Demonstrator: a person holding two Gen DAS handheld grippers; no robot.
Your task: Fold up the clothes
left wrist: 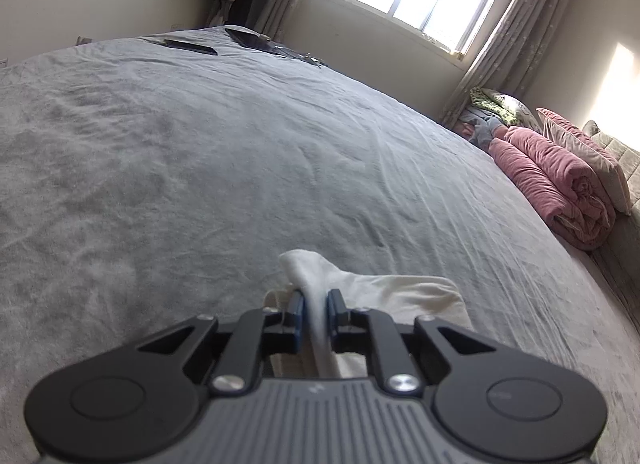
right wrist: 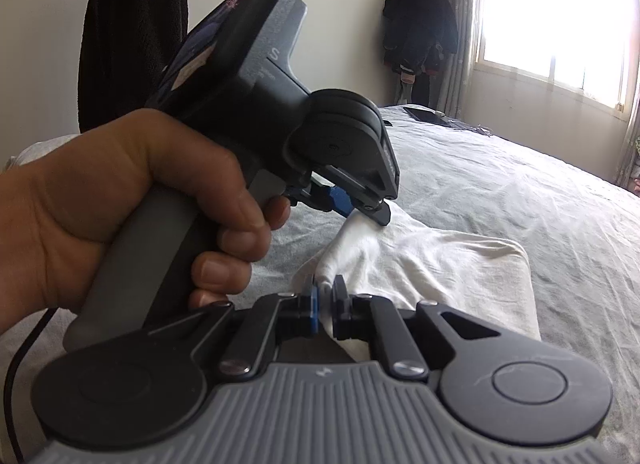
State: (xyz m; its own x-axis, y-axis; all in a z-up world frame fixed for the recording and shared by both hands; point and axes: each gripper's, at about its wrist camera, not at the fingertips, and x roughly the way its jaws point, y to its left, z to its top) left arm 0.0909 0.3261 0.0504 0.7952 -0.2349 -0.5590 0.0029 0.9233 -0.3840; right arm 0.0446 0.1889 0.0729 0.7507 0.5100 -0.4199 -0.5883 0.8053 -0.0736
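Both tools were clamped on one bunched end of the white garment (right wrist: 440,264) lying on the grey bed (left wrist: 200,163), left tool (left wrist: 316,314) and right tool (right wrist: 325,304) close together; likely best to lift evenly, keeping the fabric taut between grips.

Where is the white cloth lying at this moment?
The white cloth lies on the near part of the grey bed, its near edge pinched by the right tool and the left tool.
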